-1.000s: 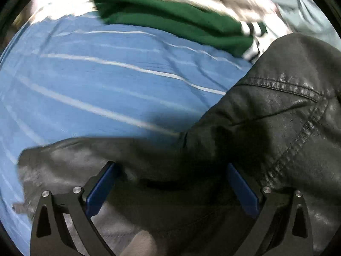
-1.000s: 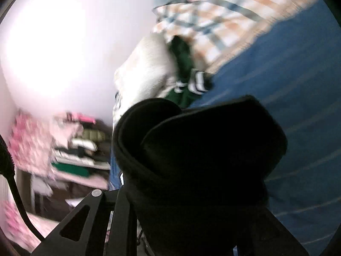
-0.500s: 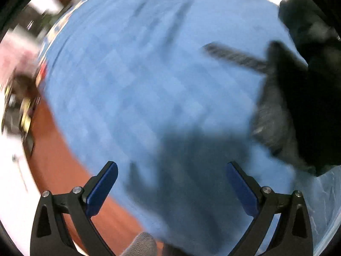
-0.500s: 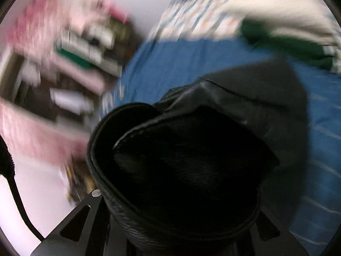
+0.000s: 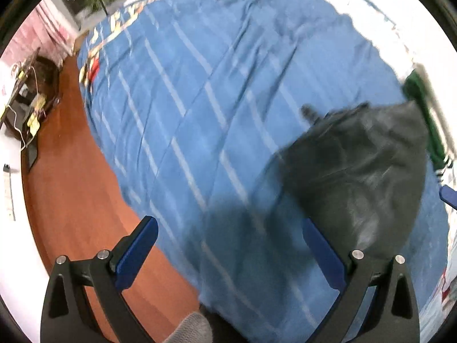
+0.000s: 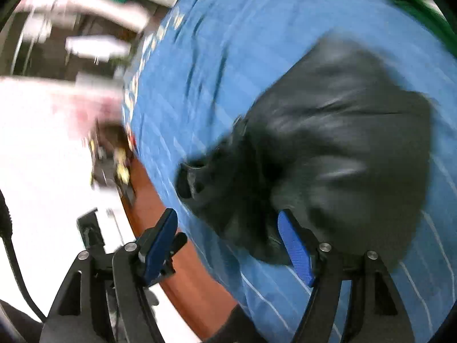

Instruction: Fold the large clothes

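Note:
A black leather jacket (image 5: 360, 171) lies bunched on the blue striped bedspread (image 5: 200, 100), at the right of the left wrist view. It fills the centre right of the right wrist view (image 6: 342, 137), which is blurred. My left gripper (image 5: 228, 245) is open and empty above the bed's near edge, left of the jacket. My right gripper (image 6: 228, 243) is open, with the jacket just beyond its right finger (image 6: 294, 245); I cannot tell whether they touch.
A green garment (image 5: 420, 108) lies past the jacket on the bed. The red-brown floor (image 5: 71, 200) runs along the bed's near left side. Cluttered furniture and cables (image 5: 28, 94) stand at the far left. White shelves (image 6: 94, 28) show blurred in the right wrist view.
Both grippers have let go of the jacket and pulled back. The right gripper has opened. The jacket now lies on the bed. Both views have swung towards the bed's edge and the floor.

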`<move>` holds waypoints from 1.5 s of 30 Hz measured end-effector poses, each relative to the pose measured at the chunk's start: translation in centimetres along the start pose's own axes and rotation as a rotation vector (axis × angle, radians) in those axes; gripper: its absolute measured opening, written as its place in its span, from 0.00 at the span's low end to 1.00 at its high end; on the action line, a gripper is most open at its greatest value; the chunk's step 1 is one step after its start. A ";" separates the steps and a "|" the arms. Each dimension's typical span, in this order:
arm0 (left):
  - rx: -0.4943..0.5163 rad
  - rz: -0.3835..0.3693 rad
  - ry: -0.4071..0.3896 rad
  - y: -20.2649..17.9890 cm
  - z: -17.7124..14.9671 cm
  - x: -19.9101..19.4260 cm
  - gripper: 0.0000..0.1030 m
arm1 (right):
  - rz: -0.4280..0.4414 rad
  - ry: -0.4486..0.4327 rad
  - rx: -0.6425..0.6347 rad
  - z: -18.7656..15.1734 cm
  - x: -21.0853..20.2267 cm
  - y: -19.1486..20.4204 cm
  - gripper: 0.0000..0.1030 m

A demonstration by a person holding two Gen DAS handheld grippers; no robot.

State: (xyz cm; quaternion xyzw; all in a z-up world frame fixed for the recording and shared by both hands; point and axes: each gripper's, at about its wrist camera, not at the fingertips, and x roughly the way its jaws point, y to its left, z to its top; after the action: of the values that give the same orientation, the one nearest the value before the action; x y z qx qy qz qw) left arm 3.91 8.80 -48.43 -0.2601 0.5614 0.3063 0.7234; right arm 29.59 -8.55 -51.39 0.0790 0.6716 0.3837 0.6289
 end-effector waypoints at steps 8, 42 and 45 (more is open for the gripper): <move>-0.017 -0.038 -0.051 -3.5 2.6 1.7 1.00 | -0.095 0.061 0.062 8.4 4.8 -5.7 0.49; -0.378 -0.286 0.073 -1.3 0.5 9.9 1.00 | 0.440 0.012 0.368 0.5 9.0 -22.6 0.85; -0.424 -0.348 0.035 -0.5 1.2 9.7 1.00 | 0.430 0.042 0.279 1.9 10.7 -20.6 0.87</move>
State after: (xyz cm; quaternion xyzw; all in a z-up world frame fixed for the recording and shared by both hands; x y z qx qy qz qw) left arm 6.85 10.78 -57.61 -0.5034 0.4440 0.2837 0.6848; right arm 37.01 -15.74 -72.25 0.2982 0.6986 0.4137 0.5020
